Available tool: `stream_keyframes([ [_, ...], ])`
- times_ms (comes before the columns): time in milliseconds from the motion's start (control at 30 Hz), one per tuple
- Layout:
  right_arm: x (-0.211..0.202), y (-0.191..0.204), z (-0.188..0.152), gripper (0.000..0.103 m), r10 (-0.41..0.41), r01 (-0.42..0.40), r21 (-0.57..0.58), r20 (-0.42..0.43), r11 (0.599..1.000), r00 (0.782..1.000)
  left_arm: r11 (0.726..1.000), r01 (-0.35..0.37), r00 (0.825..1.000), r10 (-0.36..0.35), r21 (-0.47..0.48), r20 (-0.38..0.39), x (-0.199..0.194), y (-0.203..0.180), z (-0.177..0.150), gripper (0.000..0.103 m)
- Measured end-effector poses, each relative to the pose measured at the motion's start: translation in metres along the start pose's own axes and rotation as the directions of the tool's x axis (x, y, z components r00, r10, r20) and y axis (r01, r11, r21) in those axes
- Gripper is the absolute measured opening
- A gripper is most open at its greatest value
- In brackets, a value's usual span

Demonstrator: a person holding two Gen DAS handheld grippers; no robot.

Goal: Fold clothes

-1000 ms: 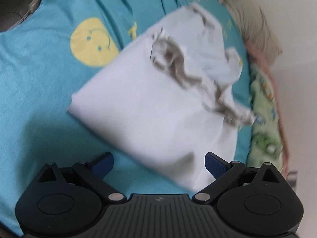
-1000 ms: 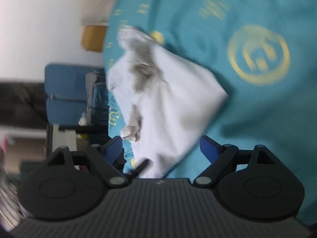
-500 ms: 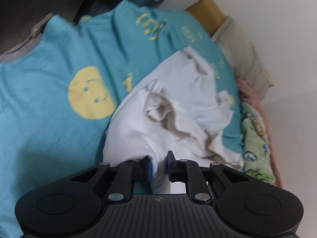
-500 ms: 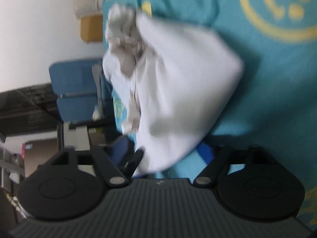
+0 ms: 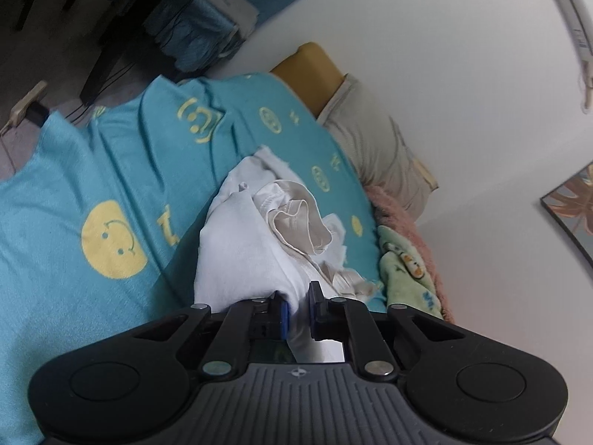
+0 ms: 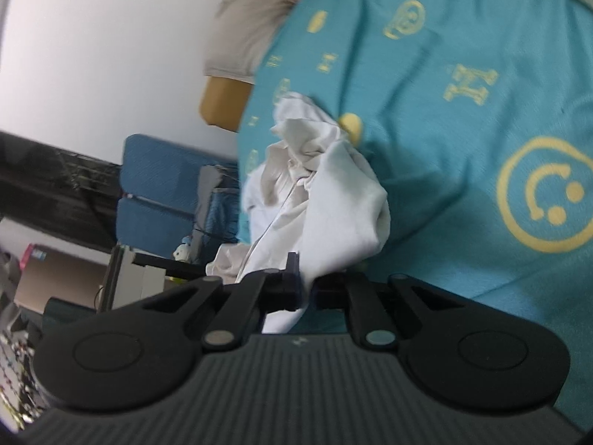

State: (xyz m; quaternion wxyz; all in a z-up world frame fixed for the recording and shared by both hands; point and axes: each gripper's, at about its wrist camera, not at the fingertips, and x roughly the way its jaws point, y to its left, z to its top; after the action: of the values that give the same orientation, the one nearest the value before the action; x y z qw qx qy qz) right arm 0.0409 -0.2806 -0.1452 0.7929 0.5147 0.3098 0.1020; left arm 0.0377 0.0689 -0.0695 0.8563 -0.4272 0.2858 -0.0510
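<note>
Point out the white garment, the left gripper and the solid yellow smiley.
white garment point(image 5: 241, 259), left wrist view, smooth folded panel.
left gripper point(image 5: 298, 306), left wrist view, between its fingertips, shut on cloth.
solid yellow smiley point(image 5: 111, 241), left wrist view, face centre.

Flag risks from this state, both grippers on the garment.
1. The left gripper and right gripper each pinch only a small bunch of the white garment; a pull could slip it free.
2. The garment is crumpled, with its beige part twisted on top, so lifting now may lock wrinkles into the fold.
3. The garment's far end lies on the blanket, which is already rumpled; dragging the garment could bunch it further.
</note>
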Motion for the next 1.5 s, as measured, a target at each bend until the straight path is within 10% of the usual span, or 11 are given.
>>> stream_keyframes([
  [200,-0.047,0.028,-0.007,0.007,0.029,-0.022,-0.119,0.052,0.993,0.998,0.992,0.017,0.999,-0.021,0.122,0.03,-0.045,-0.027,-0.011,0.01],
  [633,-0.181,0.057,-0.043,0.007,0.031,-0.027,-0.16,0.026,0.987,0.999,0.998,0.045,0.996,-0.041,0.053,-0.078,-0.176,-0.046,-0.047,0.01],
  [933,-0.096,0.076,0.003,0.007,-0.027,0.037,-0.19,0.056,0.981,0.998,0.986,-0.124,0.99,0.13,0.111,-0.057,-0.084,-0.075,0.005,0.011],
  [1167,0.008,0.069,0.036,0.007,-0.14,0.154,-0.205,0.081,0.967,0.987,0.924,-0.312,0.945,0.326,0.22,-0.032,0.037,-0.072,0.026,0.012],
  [1500,0.082,0.009,0.052,0.007,-0.194,0.187,-0.255,-0.003,0.949,0.981,0.891,-0.327,0.932,0.359,0.314,-0.05,0.117,-0.025,0.025,0.012],
])
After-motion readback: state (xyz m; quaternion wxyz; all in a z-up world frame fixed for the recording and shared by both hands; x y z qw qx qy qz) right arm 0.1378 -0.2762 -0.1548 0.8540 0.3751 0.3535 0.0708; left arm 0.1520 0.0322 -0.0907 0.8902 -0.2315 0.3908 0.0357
